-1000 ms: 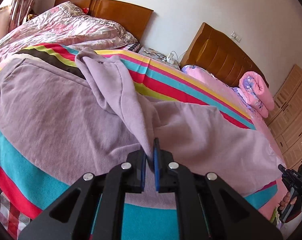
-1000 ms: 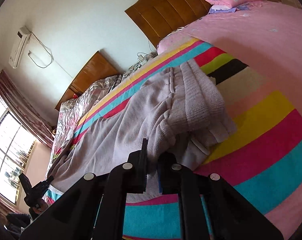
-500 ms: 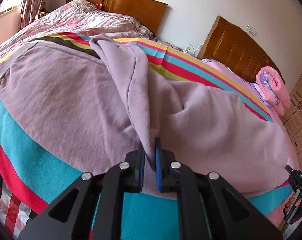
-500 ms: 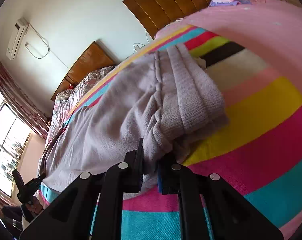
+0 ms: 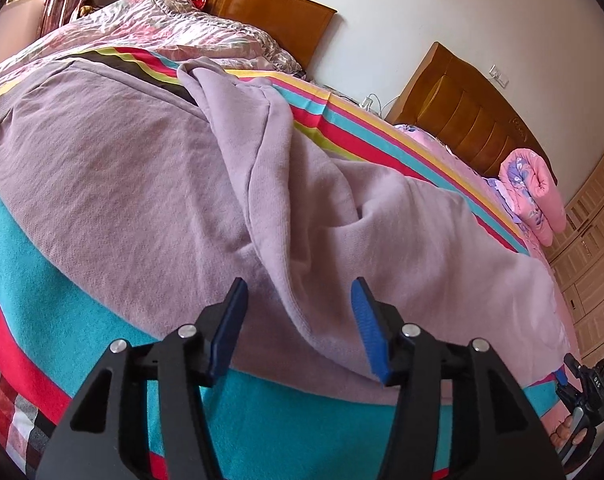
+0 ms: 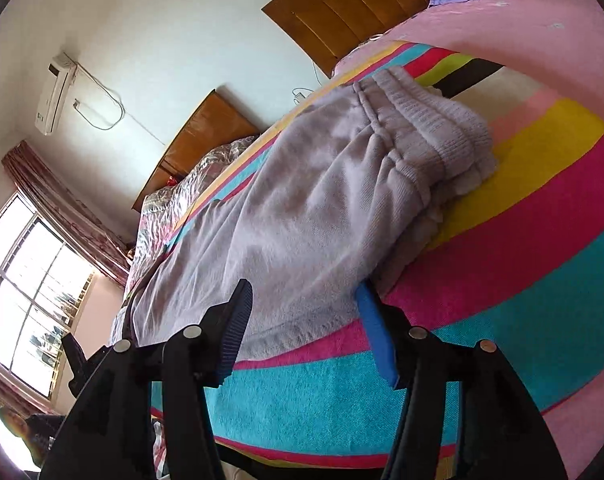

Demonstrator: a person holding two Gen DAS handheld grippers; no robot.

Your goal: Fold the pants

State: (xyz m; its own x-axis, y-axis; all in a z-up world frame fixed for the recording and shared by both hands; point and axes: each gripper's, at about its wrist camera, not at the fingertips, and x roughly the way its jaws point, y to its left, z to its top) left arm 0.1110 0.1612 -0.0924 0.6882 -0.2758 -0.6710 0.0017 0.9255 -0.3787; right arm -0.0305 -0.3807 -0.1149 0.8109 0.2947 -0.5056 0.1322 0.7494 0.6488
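Lilac sweatpants (image 5: 150,184) lie spread on a striped blanket (image 5: 30,280), folded lengthwise, with a raised fold of cloth running down the middle. My left gripper (image 5: 298,296) hovers at the near hem, its jaws opening; the fold lies between the blue pads (image 5: 368,328) without being pressed. In the right wrist view the pants (image 6: 302,216) end in a ribbed waistband (image 6: 430,124). My right gripper (image 6: 302,300) is also opening at the pants' near edge; cloth lies between its jaws, loose.
The striped blanket (image 6: 502,272) covers a pink bed with a wooden headboard (image 5: 466,120). A second bed with a floral quilt (image 5: 150,24) stands beyond. A rolled pink quilt (image 5: 538,196) lies by the headboard. A window (image 6: 26,288) is at the left.
Both grippers, shut on the pants' edge before, have sunk toward the bed and opened. The lifted cloth has dropped onto the blanket and lies flatter.
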